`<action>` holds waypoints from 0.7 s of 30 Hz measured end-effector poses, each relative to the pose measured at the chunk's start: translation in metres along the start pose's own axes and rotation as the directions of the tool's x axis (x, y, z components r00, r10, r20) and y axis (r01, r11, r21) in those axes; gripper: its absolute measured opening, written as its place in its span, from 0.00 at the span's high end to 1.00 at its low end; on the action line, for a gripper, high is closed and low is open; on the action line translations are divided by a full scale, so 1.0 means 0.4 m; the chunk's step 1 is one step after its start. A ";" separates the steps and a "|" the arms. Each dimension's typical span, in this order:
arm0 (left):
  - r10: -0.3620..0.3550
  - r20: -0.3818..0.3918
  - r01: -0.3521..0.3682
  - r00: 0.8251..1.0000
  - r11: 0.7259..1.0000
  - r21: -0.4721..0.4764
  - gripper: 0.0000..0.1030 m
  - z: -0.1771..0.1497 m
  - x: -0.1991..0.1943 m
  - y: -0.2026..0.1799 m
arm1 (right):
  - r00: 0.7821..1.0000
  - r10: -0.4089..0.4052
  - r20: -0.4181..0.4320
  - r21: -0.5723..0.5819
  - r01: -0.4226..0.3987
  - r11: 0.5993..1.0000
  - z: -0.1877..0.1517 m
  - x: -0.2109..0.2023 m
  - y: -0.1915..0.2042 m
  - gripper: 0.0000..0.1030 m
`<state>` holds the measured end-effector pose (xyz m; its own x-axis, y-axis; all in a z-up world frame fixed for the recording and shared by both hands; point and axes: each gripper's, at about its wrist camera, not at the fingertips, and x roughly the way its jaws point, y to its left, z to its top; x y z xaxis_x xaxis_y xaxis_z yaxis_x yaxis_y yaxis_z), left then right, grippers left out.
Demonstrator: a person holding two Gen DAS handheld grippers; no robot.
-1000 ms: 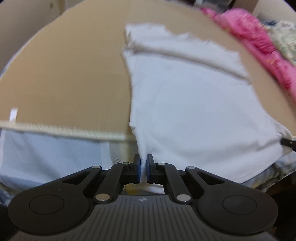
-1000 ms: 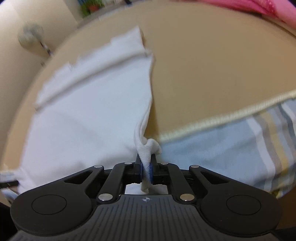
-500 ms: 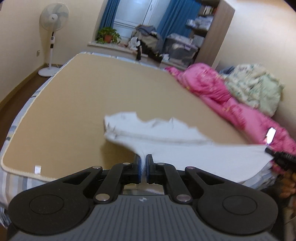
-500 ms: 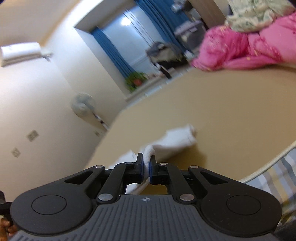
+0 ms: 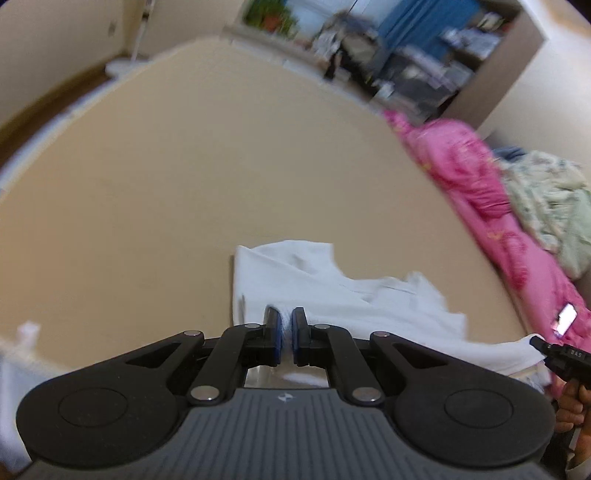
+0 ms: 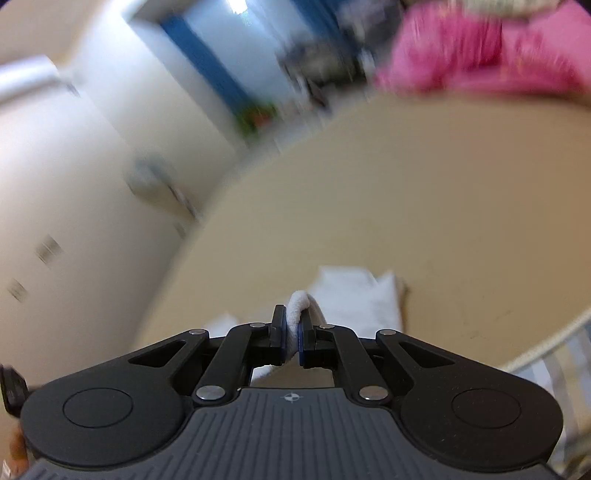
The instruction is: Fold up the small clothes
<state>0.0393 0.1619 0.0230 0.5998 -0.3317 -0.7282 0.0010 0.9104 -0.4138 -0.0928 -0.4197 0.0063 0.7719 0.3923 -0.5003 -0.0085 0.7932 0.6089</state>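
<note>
A white shirt lies on the tan bed mat, its near hem lifted and carried over the far part. My left gripper has the hem's left corner between its blue pads; its jaws are opening a little, with cloth still in the narrow gap. In the right wrist view my right gripper is shut on a bunched fold of the same shirt. That right gripper's tip and the hand holding it show at the left wrist view's right edge, level with the raised hem.
A pink quilt and a pale patterned blanket are piled along the bed's right side. A striped sheet shows beyond the mat's corded edge. Shelves and blue curtains stand at the far wall, all blurred.
Both grippers have risen and moved forward over the bed, drawing the shirt's near hem up and over toward its far edge. The gap between the left pads looks slightly wider.
</note>
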 end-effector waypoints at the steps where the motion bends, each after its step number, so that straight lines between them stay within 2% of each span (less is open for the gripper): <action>1: 0.033 -0.031 -0.034 0.999 0.999 -0.028 0.88 0.030 0.067 0.018 | 0.998 -0.042 -0.035 0.022 0.043 0.999 0.031 0.069 -0.019 0.95; 3: 0.120 -0.050 -0.123 0.992 0.991 -0.049 0.87 0.074 0.144 0.041 | 0.992 -0.099 -0.082 0.038 0.102 0.994 0.074 0.190 -0.054 0.92; 4: 0.125 -0.032 -0.126 0.992 0.991 -0.035 0.85 0.084 0.160 0.052 | 0.983 -0.154 -0.100 0.039 0.159 0.987 0.084 0.232 -0.068 0.83; 5: 0.120 -0.021 -0.121 0.993 0.992 -0.034 0.78 0.084 0.165 0.072 | 0.971 -0.215 -0.109 0.063 0.222 0.973 0.090 0.260 -0.085 0.83; 6: 0.123 -0.035 -0.125 0.992 0.990 -0.064 0.74 0.082 0.170 0.095 | 0.969 -0.229 -0.096 0.077 0.237 0.968 0.090 0.272 -0.099 0.82; 8: 0.120 -0.070 -0.127 0.990 0.986 -0.111 0.74 0.073 0.170 0.125 | 0.974 -0.215 -0.074 0.037 0.218 0.975 0.065 0.274 -0.121 0.82; 9: 0.115 -0.078 -0.122 0.990 0.988 -0.098 0.74 0.070 0.166 0.128 | 0.959 -0.258 -0.119 0.019 0.262 0.965 0.058 0.280 -0.124 0.80; 10: 0.119 -0.079 -0.124 0.990 0.989 -0.074 0.72 0.069 0.165 0.126 | 0.951 -0.284 -0.122 0.008 0.287 0.958 0.058 0.275 -0.124 0.80; 11: 0.124 -0.080 -0.128 0.989 0.991 -0.049 0.68 0.069 0.167 0.124 | 0.961 -0.262 -0.087 0.005 0.263 0.965 0.060 0.261 -0.124 0.80; 13: 0.132 -0.096 -0.133 0.987 0.991 -0.008 0.67 0.070 0.182 0.117 | 0.968 -0.235 -0.086 -0.022 0.234 0.972 0.060 0.257 -0.124 0.77; 16: 0.142 -0.120 -0.137 0.983 0.989 0.047 0.67 0.069 0.221 0.093 | 0.947 -0.275 -0.167 -0.118 0.258 0.959 0.056 0.306 -0.128 0.77; 19: 0.142 -0.130 -0.127 0.981 0.985 0.116 0.62 0.063 0.248 0.045 | 0.946 -0.278 -0.166 -0.204 0.243 0.948 0.048 0.326 -0.097 0.69; 21: 0.151 -0.128 -0.130 0.980 0.979 0.160 0.58 0.064 0.276 0.024 | 0.944 -0.286 -0.164 -0.242 0.243 0.939 0.048 0.351 -0.081 0.68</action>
<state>0.1260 0.1402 -0.0474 0.4858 -0.2194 -0.8461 0.0514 0.9735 -0.2229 0.0282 -0.3993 -0.0719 0.6267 0.2198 -0.7476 0.0254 0.9531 0.3015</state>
